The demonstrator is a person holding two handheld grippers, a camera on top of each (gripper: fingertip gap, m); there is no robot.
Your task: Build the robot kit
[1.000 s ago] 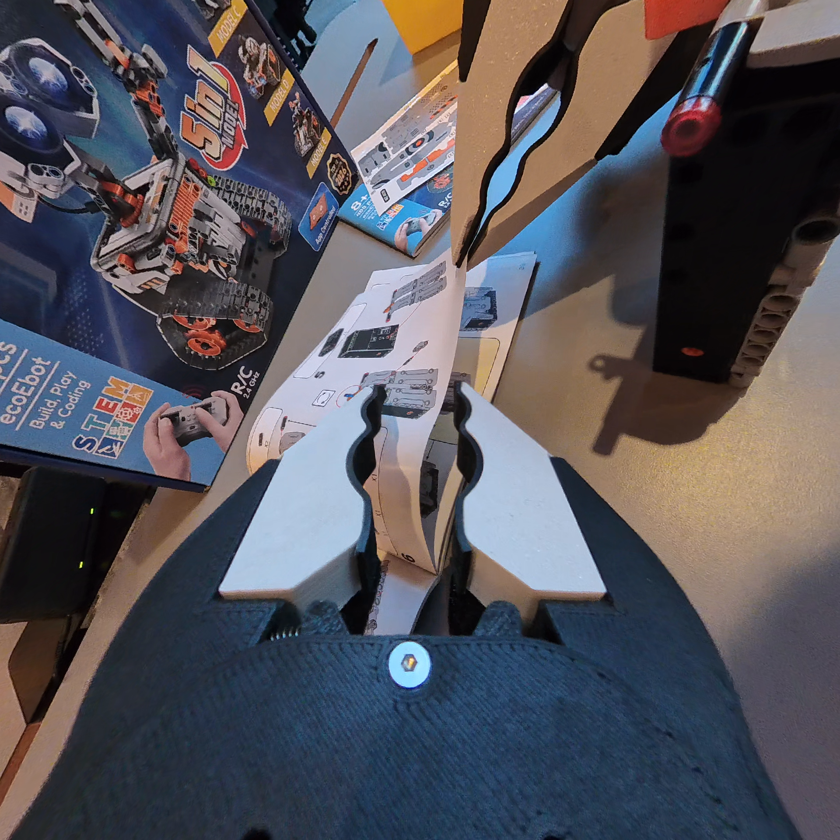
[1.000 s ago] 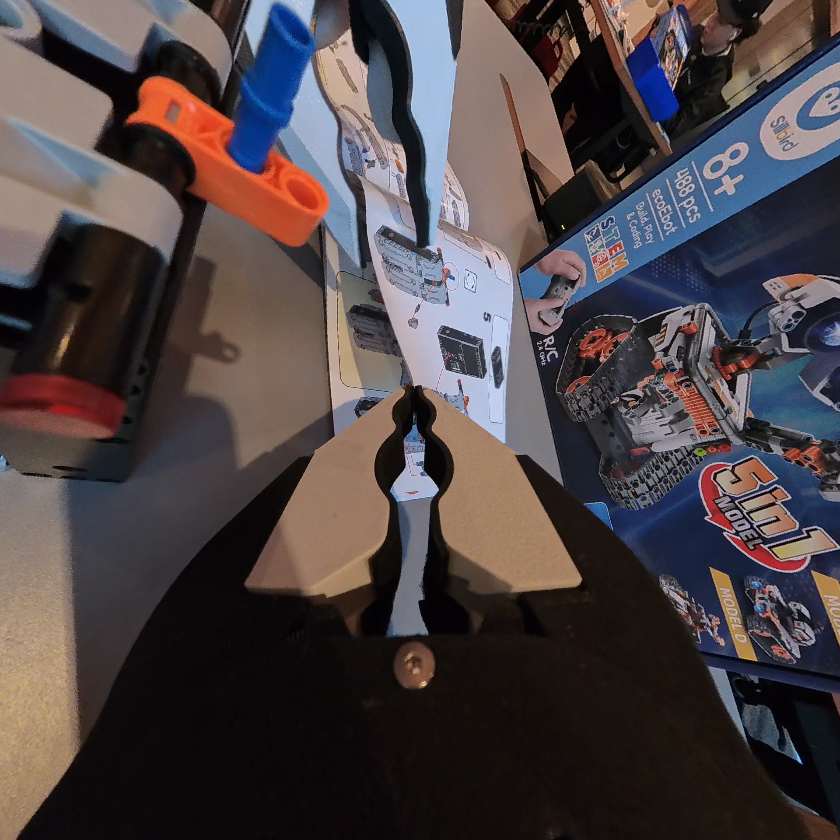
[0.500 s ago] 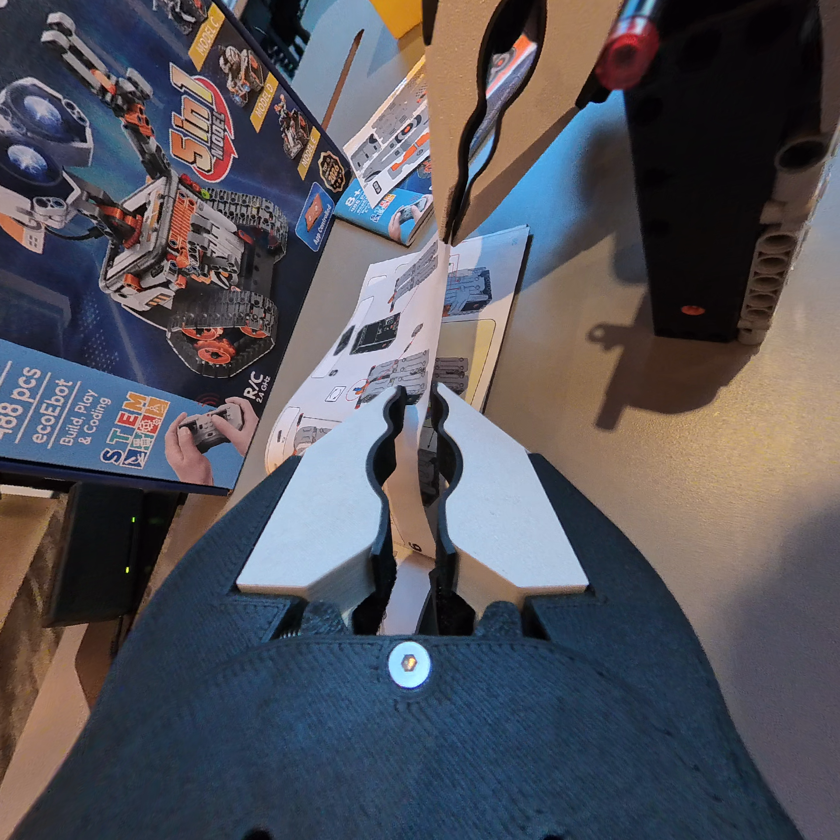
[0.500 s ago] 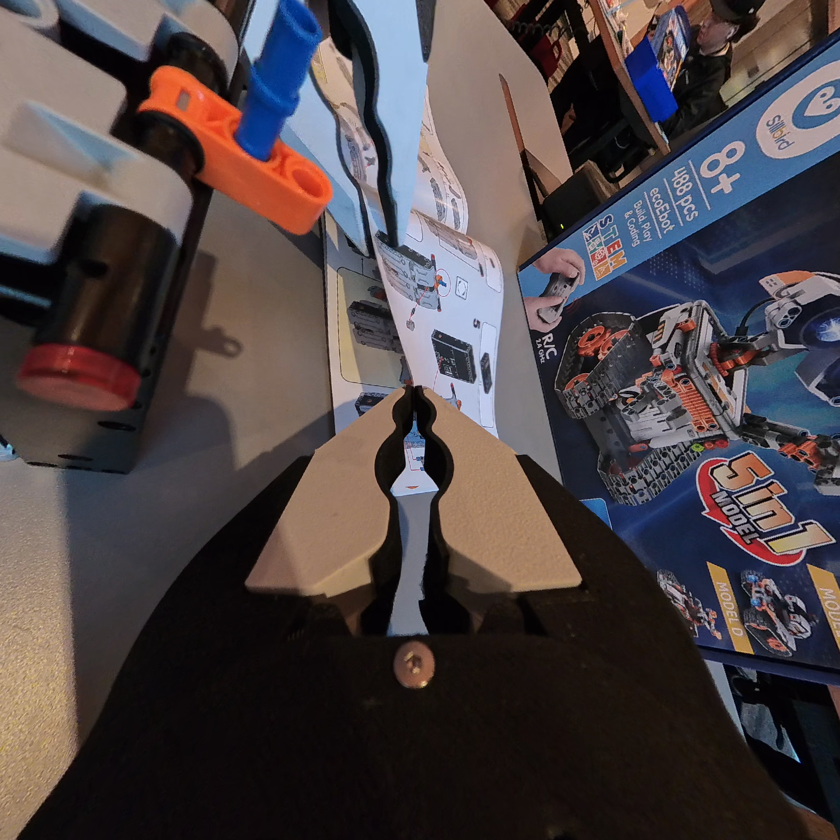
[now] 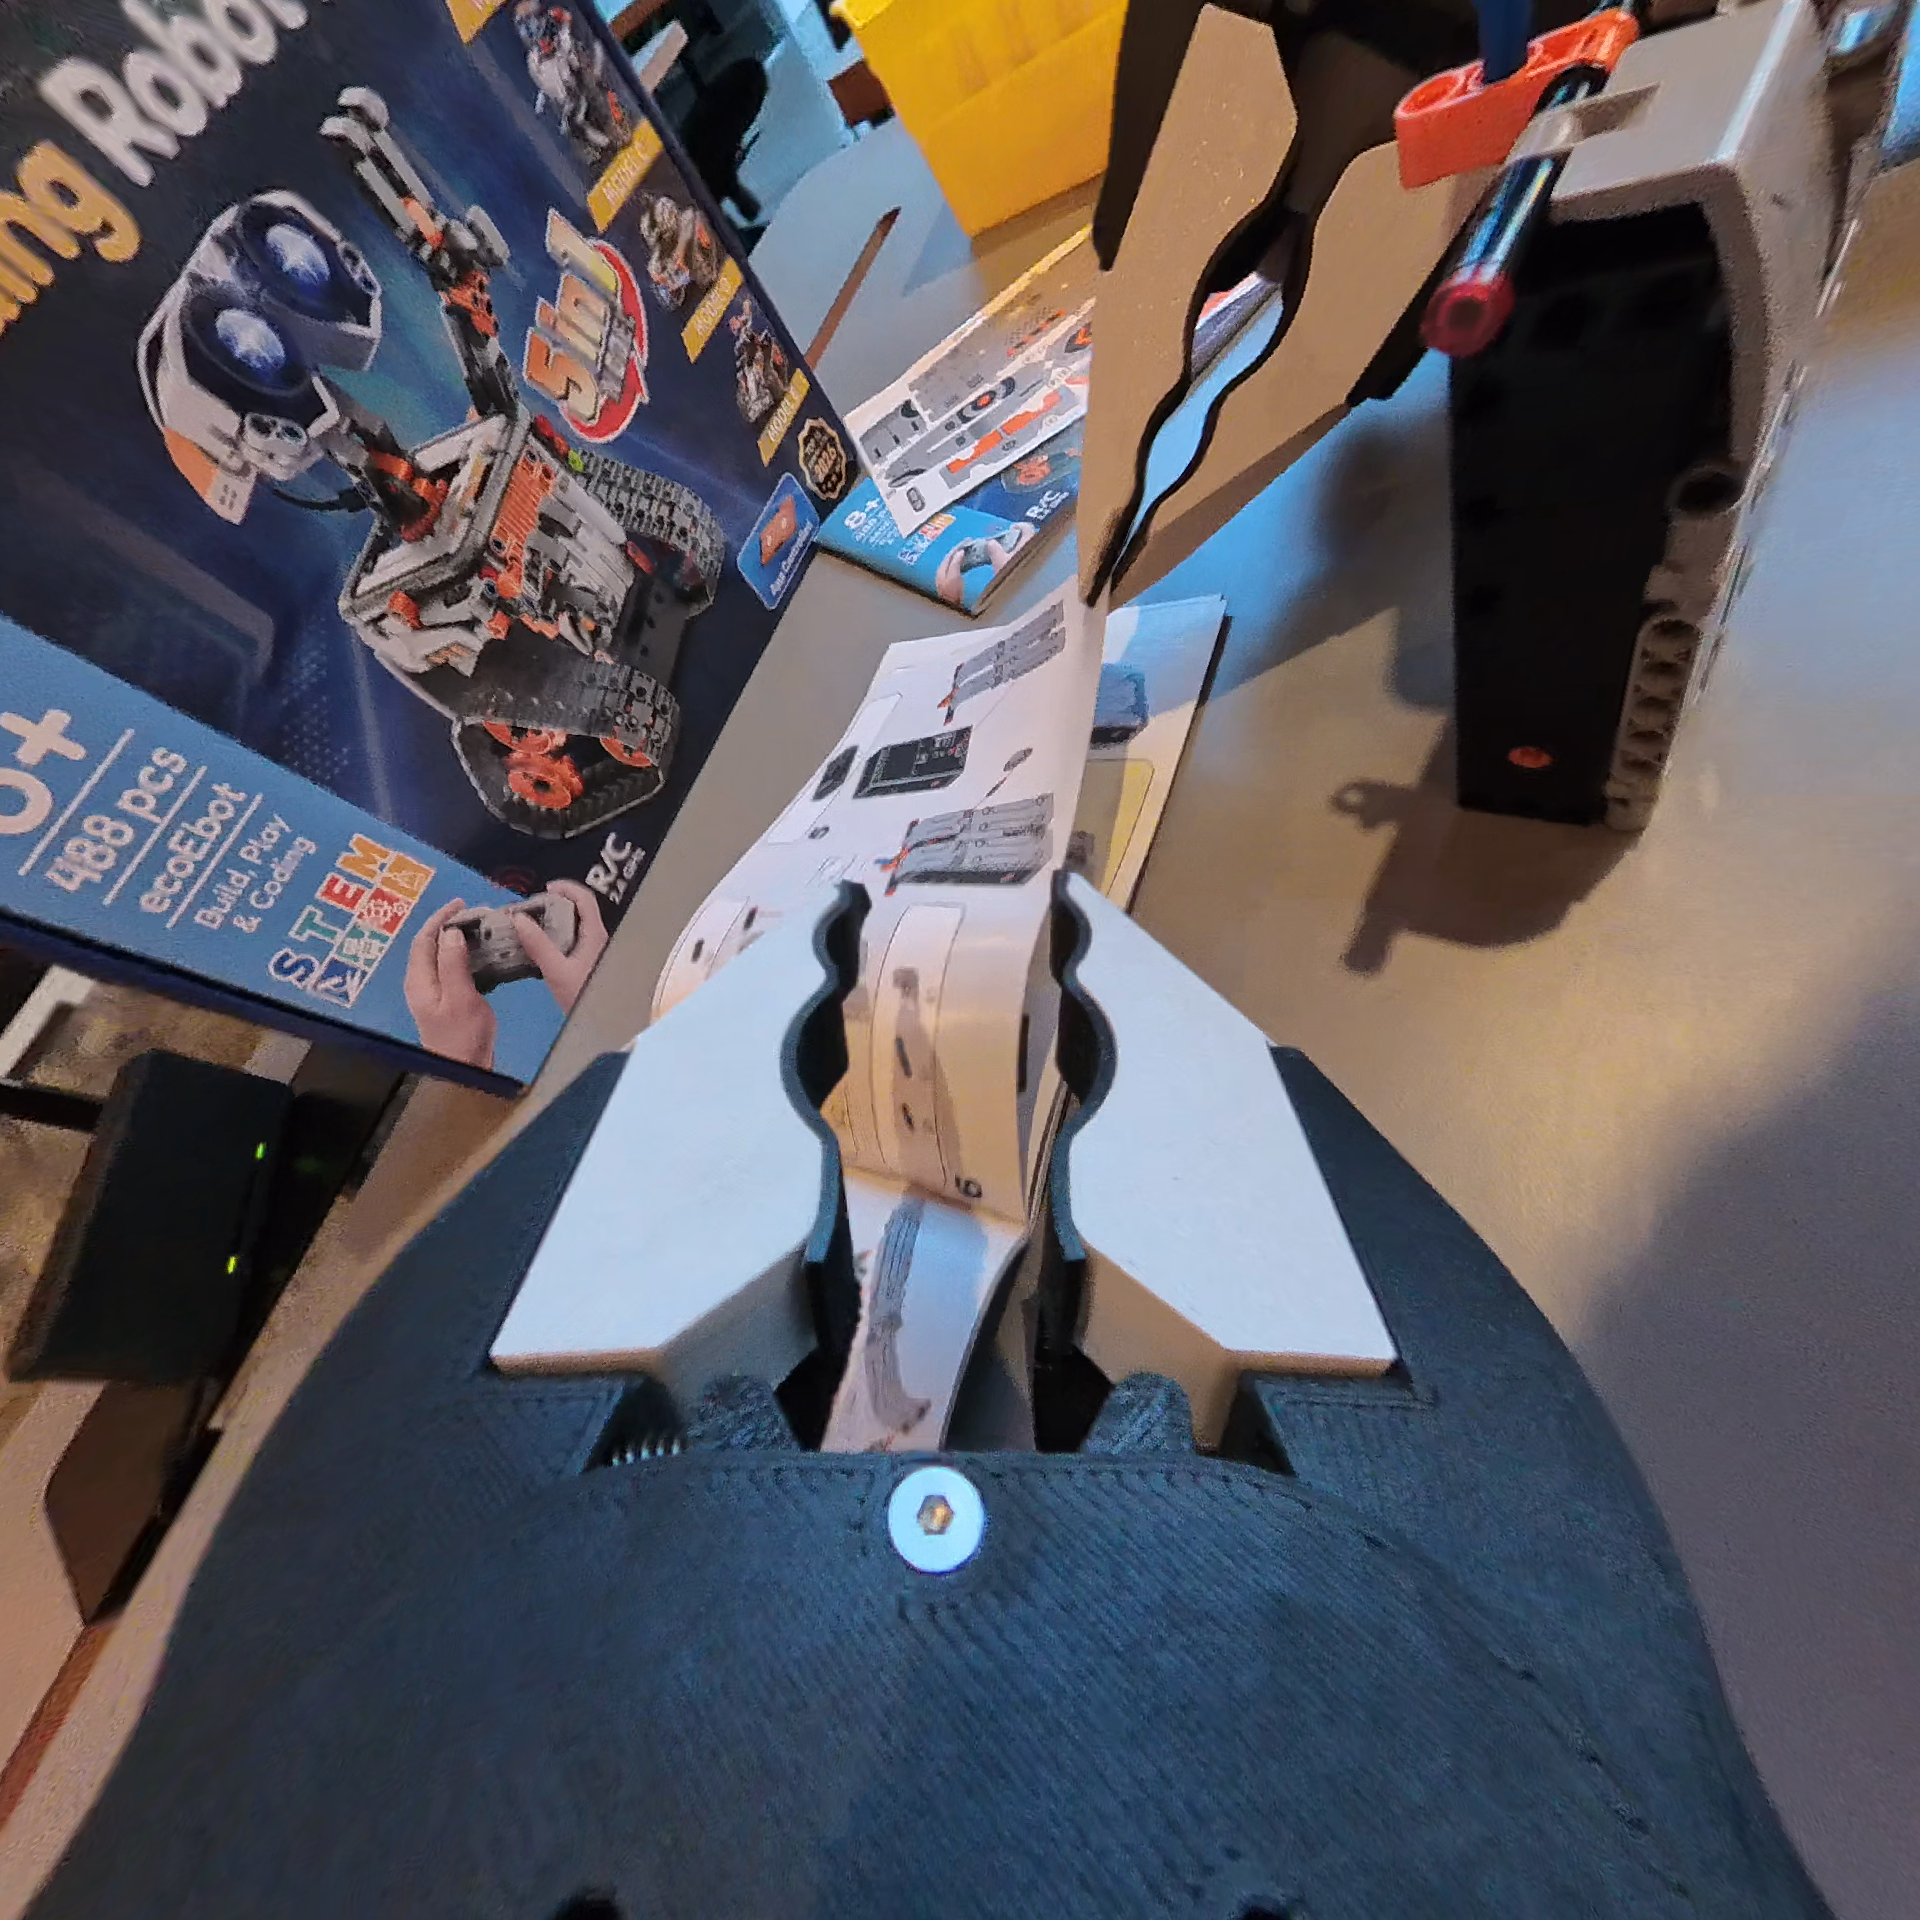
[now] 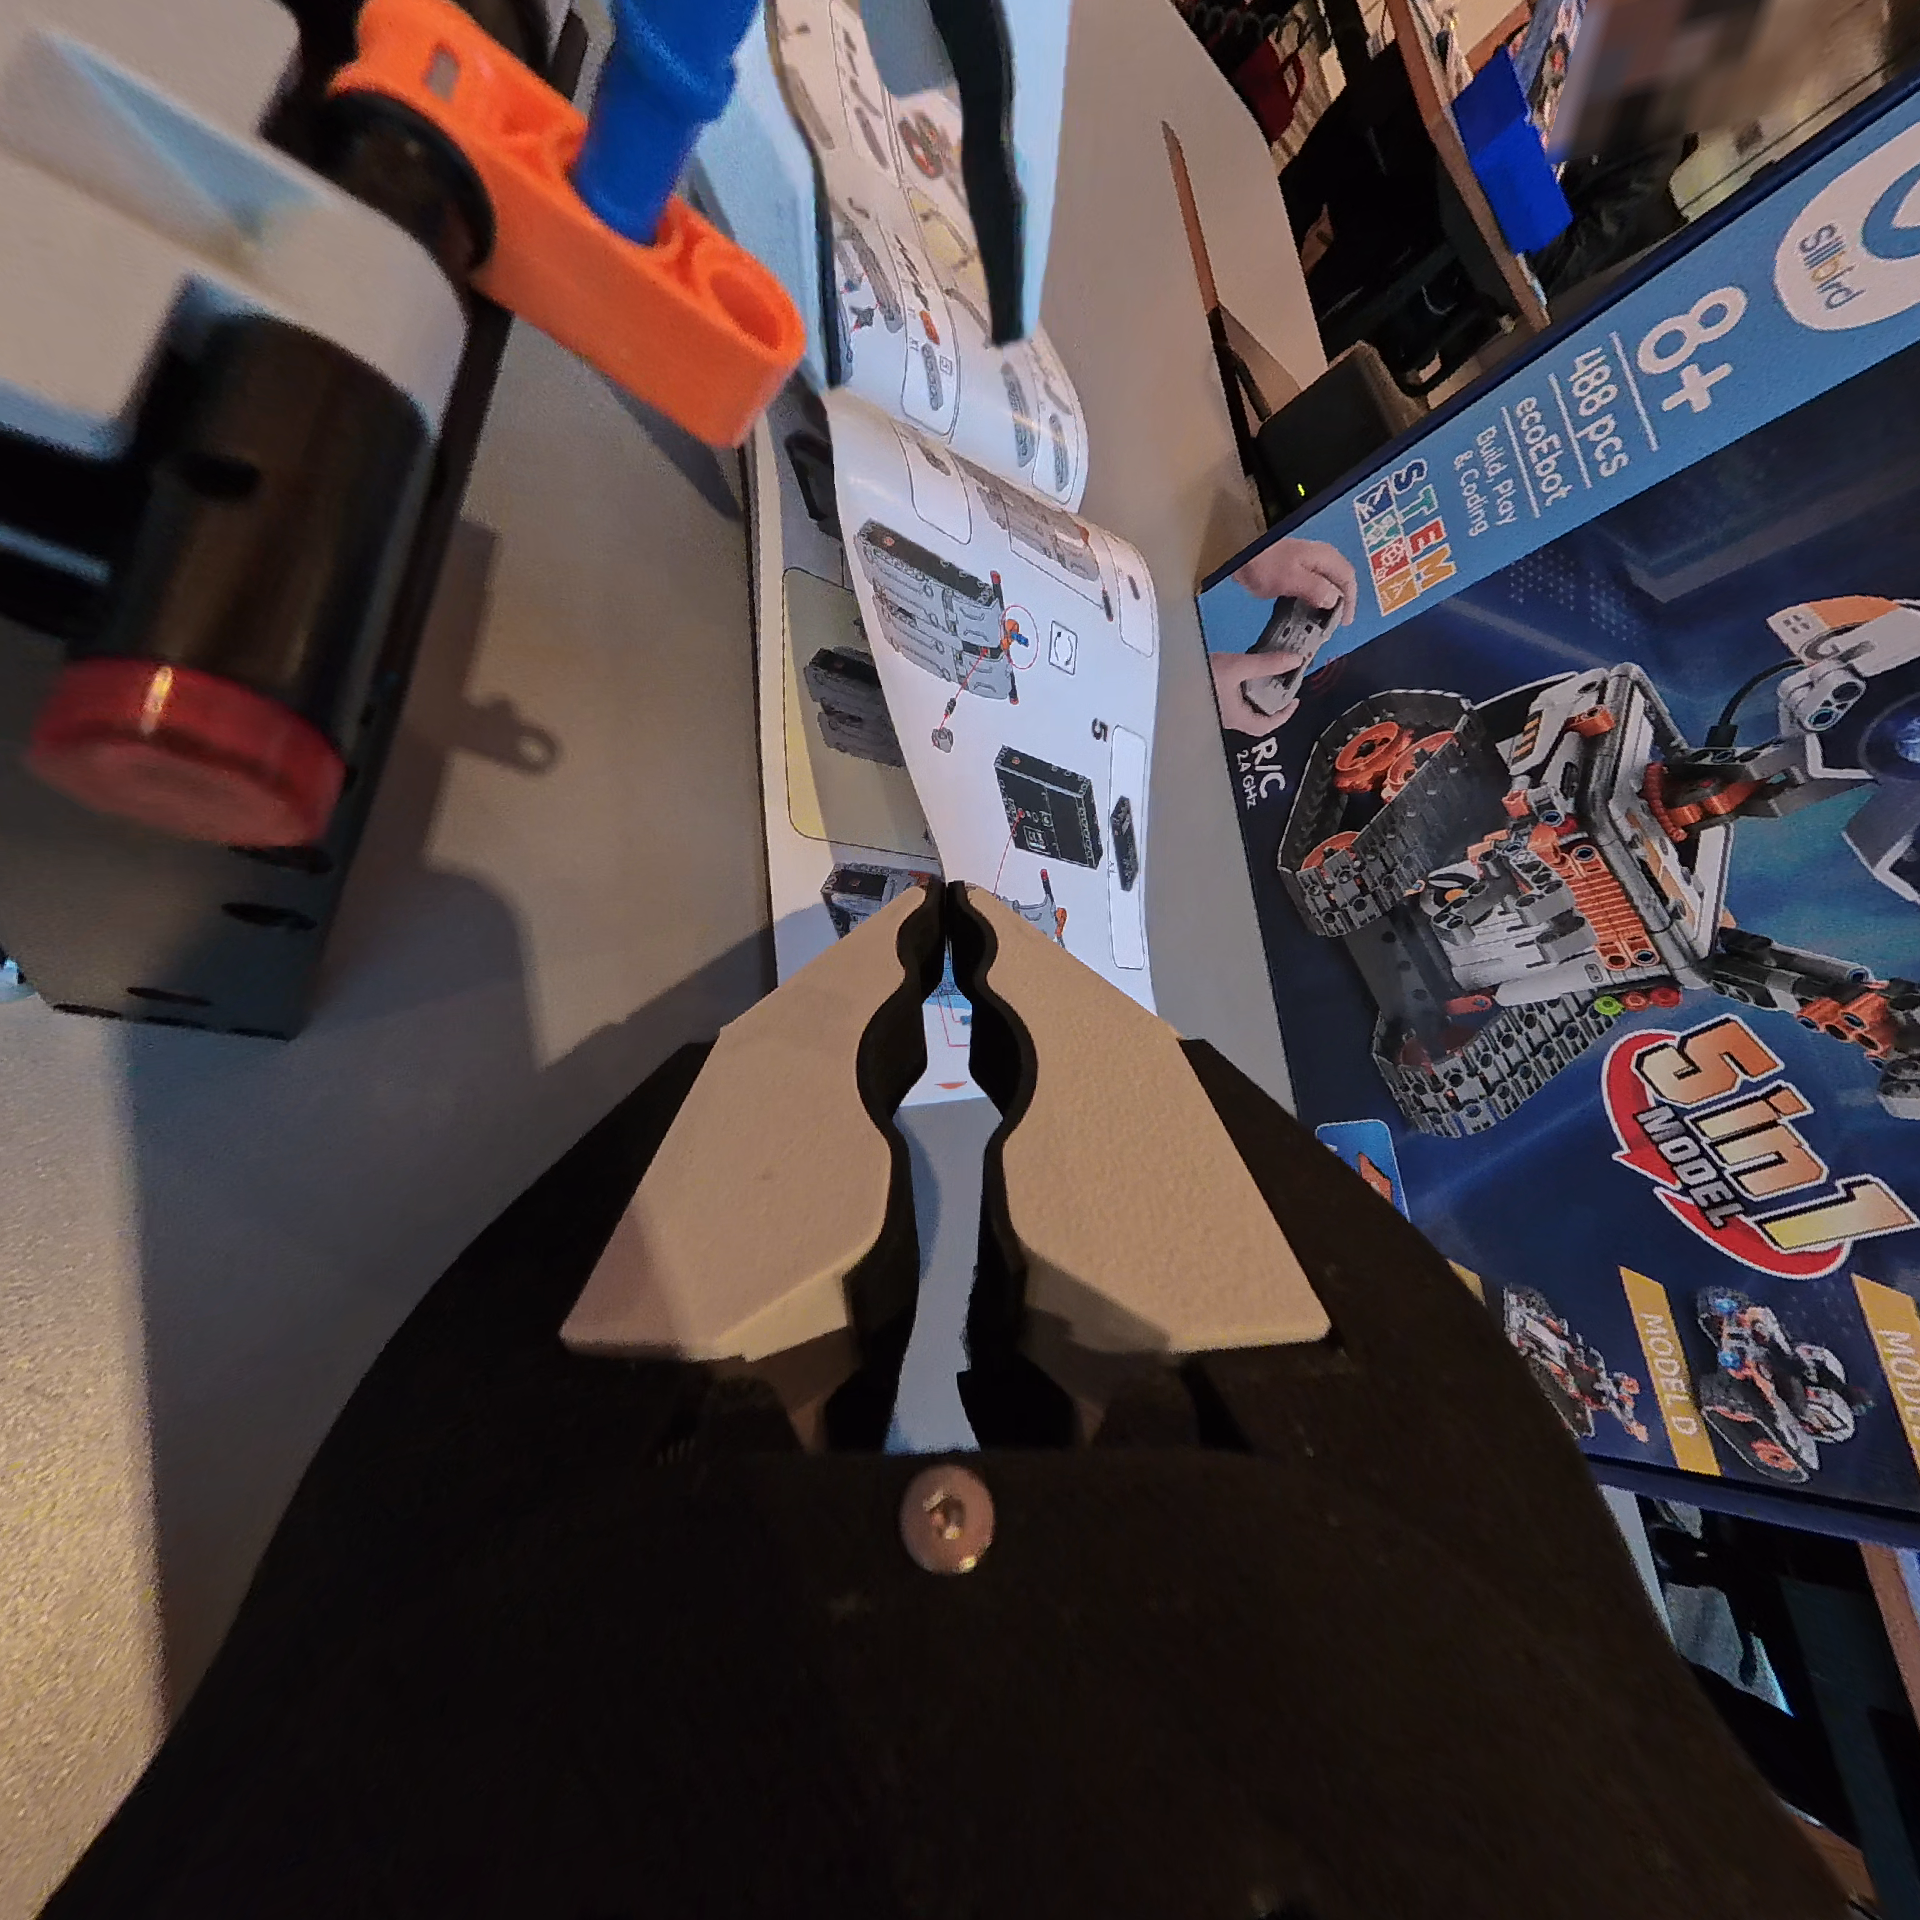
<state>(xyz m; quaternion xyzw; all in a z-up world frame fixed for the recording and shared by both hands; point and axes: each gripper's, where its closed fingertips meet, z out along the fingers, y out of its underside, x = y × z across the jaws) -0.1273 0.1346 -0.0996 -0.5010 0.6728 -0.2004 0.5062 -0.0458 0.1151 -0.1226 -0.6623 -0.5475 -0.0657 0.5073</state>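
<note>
An open instruction booklet (image 5: 1164, 665) lies on the grey table. One page (image 5: 966, 769) is lifted and bows upward. My left gripper (image 5: 956, 894) is open, with the near part of that page curling loosely between its fingers. My right gripper (image 6: 945, 888) is shut on the page's (image 6: 1039, 727) other edge; in the left wrist view its tips (image 5: 1101, 582) pinch the paper from above. In the right wrist view the left gripper's finger (image 6: 987, 156) stands beside the page at the top.
A black and grey block-built unit (image 5: 1579, 520) (image 6: 208, 623) with a red-ended cylinder, an orange beam (image 6: 623, 281) and a blue pin (image 6: 655, 104) stands close beside the booklet. A large blue kit box (image 5: 312, 416) (image 6: 1610, 831) lies on the other side. A second booklet (image 5: 966, 468) and a yellow bin (image 5: 1018, 104) lie farther off. One gripper's finger ends stand about 10 cm off the other's.
My left jaws narrowed around the page half a second ago and now stand wider apart again. The page bows more. My right gripper stays shut on its edge.
</note>
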